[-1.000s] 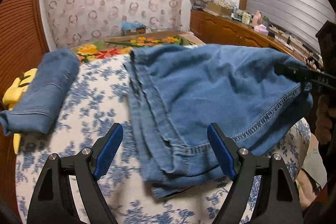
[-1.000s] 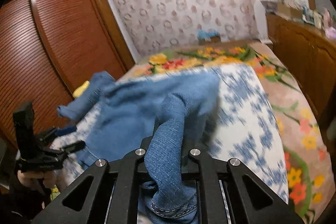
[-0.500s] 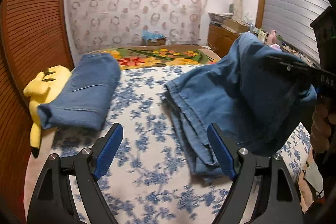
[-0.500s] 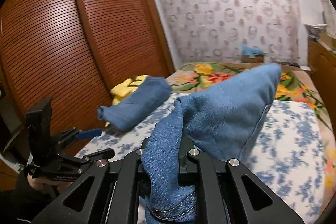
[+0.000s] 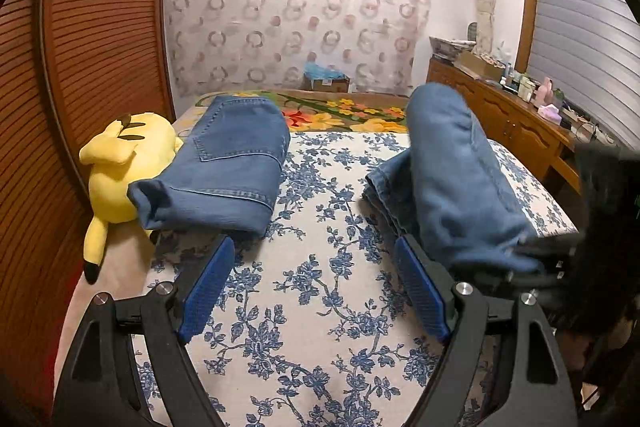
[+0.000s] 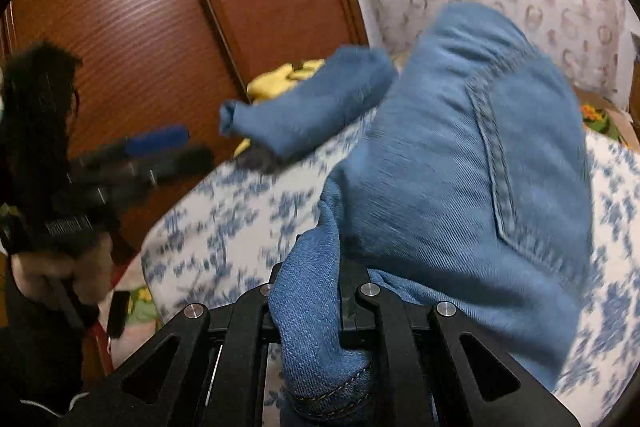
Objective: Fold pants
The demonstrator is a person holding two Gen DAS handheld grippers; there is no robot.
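Observation:
Blue denim pants [image 5: 452, 179] are bunched and lifted over the right side of the bed; they also fill the right wrist view [image 6: 460, 167]. My right gripper [image 6: 310, 311] is shut on a fold of the denim, holding it up; it also shows at the right of the left wrist view [image 5: 536, 263]. My left gripper [image 5: 312, 291] is open and empty, low over the floral sheet, left of the pants; it also shows blurred in the right wrist view [image 6: 160, 151]. A second pair of folded jeans [image 5: 228, 167] lies at the left.
The bed has a blue floral sheet [image 5: 320, 267] and a bright flowered cover [image 5: 340, 111] at the far end. A yellow plush toy [image 5: 120, 167] lies by the wooden wardrobe [image 5: 80, 67]. A cluttered wooden dresser [image 5: 500, 107] stands at the right.
The right gripper has pulled the pants up and to the right, bunching them off the middle of the bed. The left gripper stayed open, and its view swung left and rose.

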